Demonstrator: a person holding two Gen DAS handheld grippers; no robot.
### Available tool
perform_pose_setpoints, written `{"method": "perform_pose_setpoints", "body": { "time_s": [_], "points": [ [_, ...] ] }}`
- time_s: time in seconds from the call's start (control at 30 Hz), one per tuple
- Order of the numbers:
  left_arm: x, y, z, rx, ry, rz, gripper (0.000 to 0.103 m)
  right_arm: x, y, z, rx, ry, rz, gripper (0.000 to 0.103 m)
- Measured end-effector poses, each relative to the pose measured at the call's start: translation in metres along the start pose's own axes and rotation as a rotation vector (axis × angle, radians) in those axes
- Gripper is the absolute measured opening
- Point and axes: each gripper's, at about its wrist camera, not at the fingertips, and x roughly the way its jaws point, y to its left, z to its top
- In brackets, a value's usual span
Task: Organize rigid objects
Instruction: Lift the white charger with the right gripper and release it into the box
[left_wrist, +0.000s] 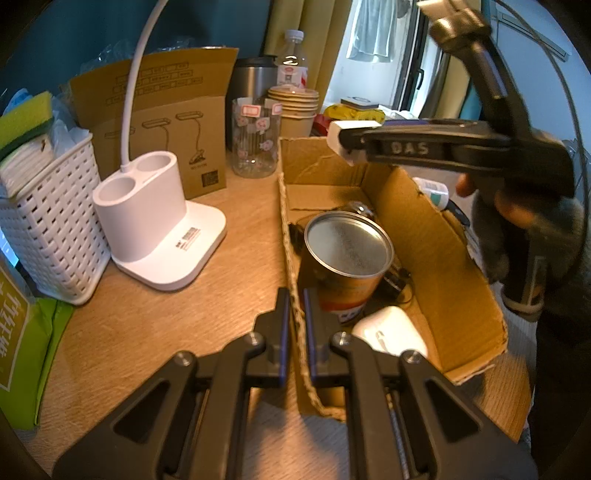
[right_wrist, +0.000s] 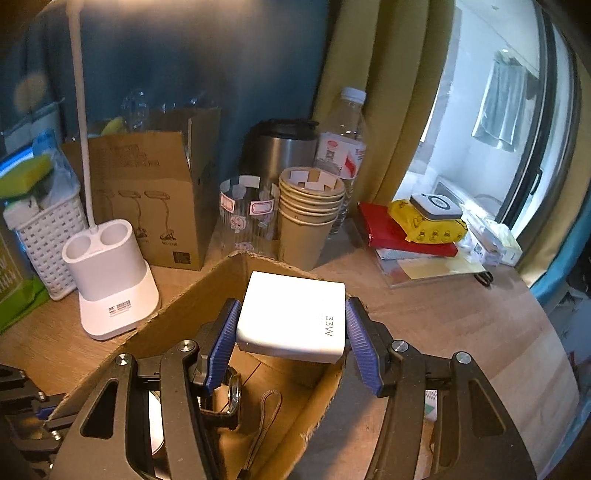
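On the left of the table a white woven basket holds a green sponge, and just beside it stands a white lamp base. The left tongs are clamped together on the near wall of the open cardboard box. Inside the box a tin can stands upright next to a white case. Above the box, the right tongs are clamped on a white charger; paper cups stand behind.
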Motion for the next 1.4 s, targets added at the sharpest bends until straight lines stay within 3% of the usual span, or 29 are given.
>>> {"method": "perform_pose_setpoints", "body": {
  "time_s": [0.7,1.4],
  "points": [
    [0.001,0.001,0.000,0.000,-0.001,0.000,0.009,0.039,0.008,-0.011,-0.082,0.121,-0.008,0.061],
    [0.000,-0.002,0.000,0.002,-0.003,0.001,0.009,0.005,-0.004,-0.015,-0.013,0.022,-0.010,0.061]
  ]
}}
